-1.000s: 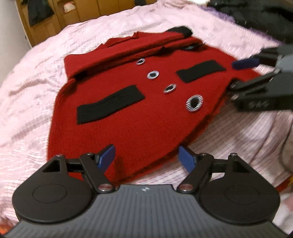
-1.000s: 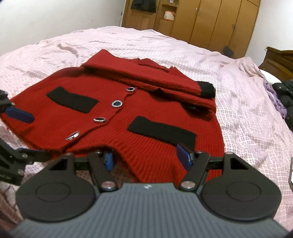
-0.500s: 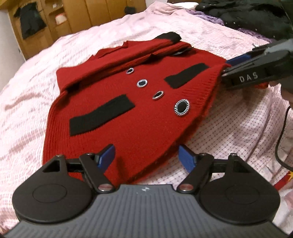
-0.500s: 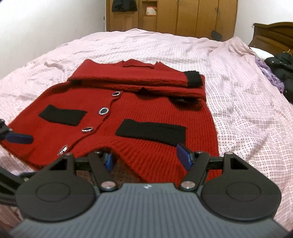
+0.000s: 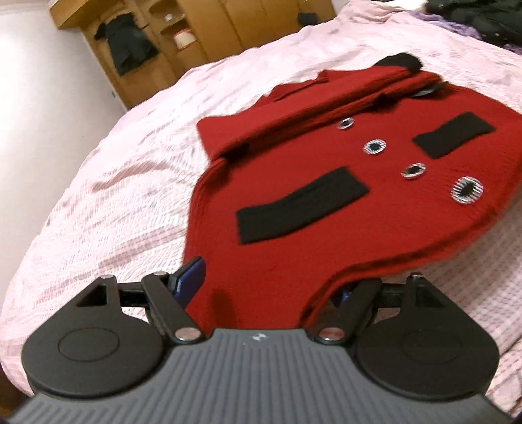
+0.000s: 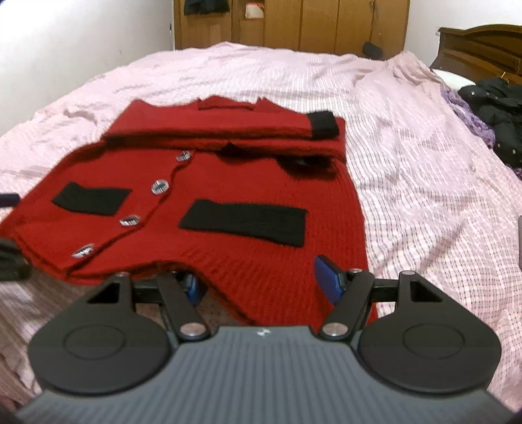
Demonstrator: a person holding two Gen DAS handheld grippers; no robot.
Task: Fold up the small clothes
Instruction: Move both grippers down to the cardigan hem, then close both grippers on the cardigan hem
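Note:
A red knit cardigan [image 5: 326,234] with black pocket flaps and round buttons lies flat on the pink bed sheet [image 5: 114,195], its sleeves folded across the chest, one black cuff [image 6: 321,123] showing. My left gripper [image 5: 269,287] stands wide at the hem's left corner; one blue finger [image 5: 192,277] shows beside the cloth and the other is hidden under it. My right gripper [image 6: 261,283] stands wide at the cardigan's [image 6: 228,182] right hem corner, the knit lying loose between its blue fingers [image 6: 328,277]. The pads of neither gripper press the cloth.
A wooden wardrobe [image 6: 293,22] stands beyond the bed's far end. A pile of dark and purple clothes [image 6: 499,107] lies at the right by a wooden headboard [image 6: 479,49]. Rumpled sheet [image 6: 424,195] stretches to the right of the cardigan.
The left gripper has slid to the cardigan's left hem corner, which now lies between its jaws; the right gripper has left its view. The right gripper has rolled level and edged along the hem.

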